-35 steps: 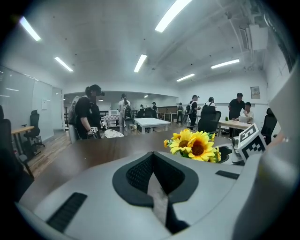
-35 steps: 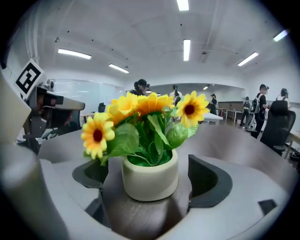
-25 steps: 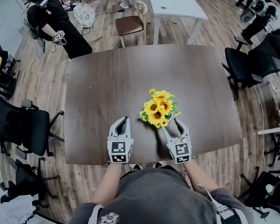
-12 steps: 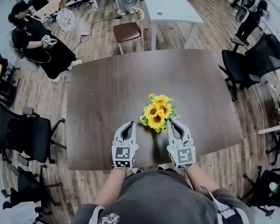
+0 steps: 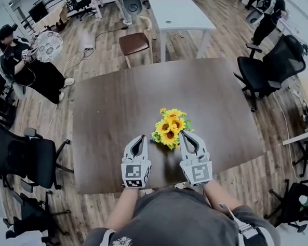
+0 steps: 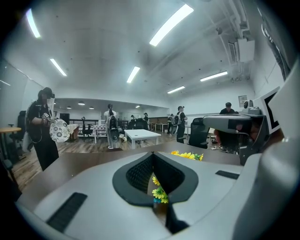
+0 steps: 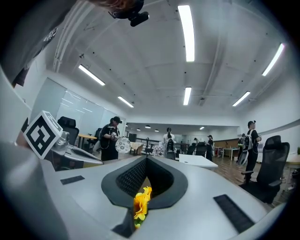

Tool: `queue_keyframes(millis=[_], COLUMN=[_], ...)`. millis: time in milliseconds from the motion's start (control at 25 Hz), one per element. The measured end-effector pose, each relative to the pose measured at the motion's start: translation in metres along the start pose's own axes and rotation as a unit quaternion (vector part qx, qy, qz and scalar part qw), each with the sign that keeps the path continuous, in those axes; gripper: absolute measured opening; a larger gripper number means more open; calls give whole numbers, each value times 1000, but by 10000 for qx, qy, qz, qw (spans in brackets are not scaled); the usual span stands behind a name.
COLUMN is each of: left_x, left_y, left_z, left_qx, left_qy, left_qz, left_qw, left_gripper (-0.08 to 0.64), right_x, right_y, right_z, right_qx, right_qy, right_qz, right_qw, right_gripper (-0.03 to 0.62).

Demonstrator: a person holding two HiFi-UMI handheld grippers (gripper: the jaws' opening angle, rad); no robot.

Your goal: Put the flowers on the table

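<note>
A bunch of yellow sunflowers (image 5: 170, 128) stands on the dark brown table (image 5: 116, 106), near its front edge. My left gripper (image 5: 140, 138) is just left of the bunch and my right gripper (image 5: 184, 133) just right of it, both close beside it. Both sets of jaws are shut, with the tips meeting and nothing clamped. In the left gripper view (image 6: 152, 153) the sunflowers (image 6: 187, 155) show over the right jaw and through the gap. In the right gripper view (image 7: 146, 157) a yellow sunflower (image 7: 140, 202) shows through the gap behind the tips.
Beyond the table stand a brown chair (image 5: 134, 42) and a white table (image 5: 178, 12). Black office chairs sit at the right (image 5: 267, 66) and left (image 5: 25, 151). A person (image 5: 28, 62) is at the far left, others at the far right.
My right gripper's jaws have closed and it stands straighter beside the flowers. The flowers stay in place on the table. The head view has tilted a little.
</note>
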State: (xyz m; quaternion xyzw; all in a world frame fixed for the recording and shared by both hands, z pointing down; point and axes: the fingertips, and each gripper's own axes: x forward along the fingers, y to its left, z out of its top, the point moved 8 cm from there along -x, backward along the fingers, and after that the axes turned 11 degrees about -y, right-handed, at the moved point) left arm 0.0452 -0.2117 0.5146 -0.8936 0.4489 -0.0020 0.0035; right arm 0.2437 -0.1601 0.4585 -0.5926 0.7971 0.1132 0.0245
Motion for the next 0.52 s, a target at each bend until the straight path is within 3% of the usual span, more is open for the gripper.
queue_keyframes(millis=[280,520], left_x=[0,-1], left_y=[-4,-3], left_z=[3,2], left_qx=[-38,-31], left_qy=[-3,-70], left_qz=[58,40], left_qw=[10000,10000], left_gripper=[8,8], right_x=[-1,-4], right_y=[-3,-2], right_z=[7,2], right_qx=[44,-62], right_qy=[-99,202], right_qz=[-13,35], right_qw=[9999,9998], right_gripper=[23,23])
